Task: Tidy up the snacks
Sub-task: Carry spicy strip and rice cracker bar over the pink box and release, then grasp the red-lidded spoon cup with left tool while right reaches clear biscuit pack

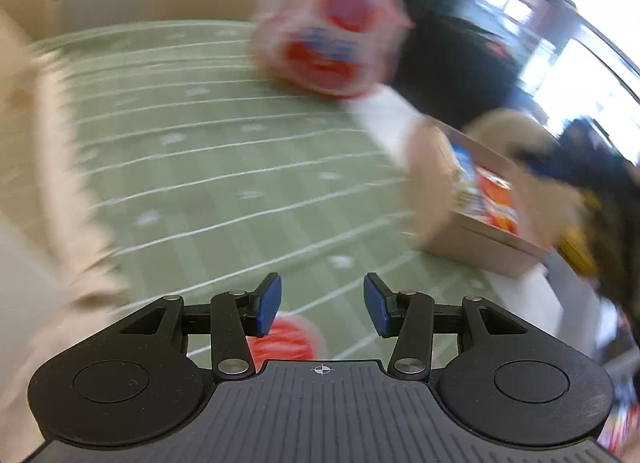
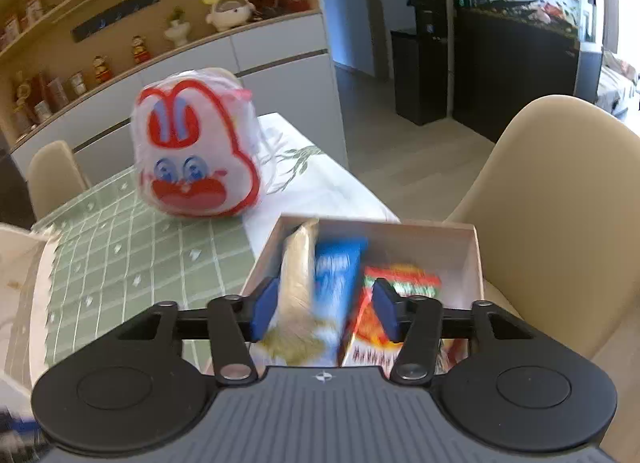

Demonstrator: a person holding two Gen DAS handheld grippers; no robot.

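The right claw (image 2: 324,313) hangs over the near end of an open cardboard box (image 2: 476,259), its blue pads spread with two packets standing between them: a blue packet (image 2: 336,283) with a pale, crinkled side, close against the left pad (image 2: 264,309), and a red-and-orange packet (image 2: 370,317) just inside the right pad; neither pad is clearly pressing, so the claw reads as spread around them rather than pinching. The box sits at the right edge of the tabletop (image 2: 132,259), partly on the white cloth there, with a beige chair (image 2: 560,199) just beside it. Two packets can be counted in the box from this view; their printing is blurred and no brand can be read. One large rabbit-face bag (image 2: 196,151), white with red outline and blue eyes, stands farther back on the tabletop, well apart from the right claw, near the far right edge. In the left wrist view the left claw (image 1: 322,307) is spread and pinches nothing; it hovers over the green checked cloth (image 1: 224,167), and one red-and-white packet (image 1: 286,339) lies just below and behind its left pad, partly hidden by the claw's body. That view is heavily blurred: the rabbit-face bag shows near the far edge, the box at the right edge, and no writing is legible.
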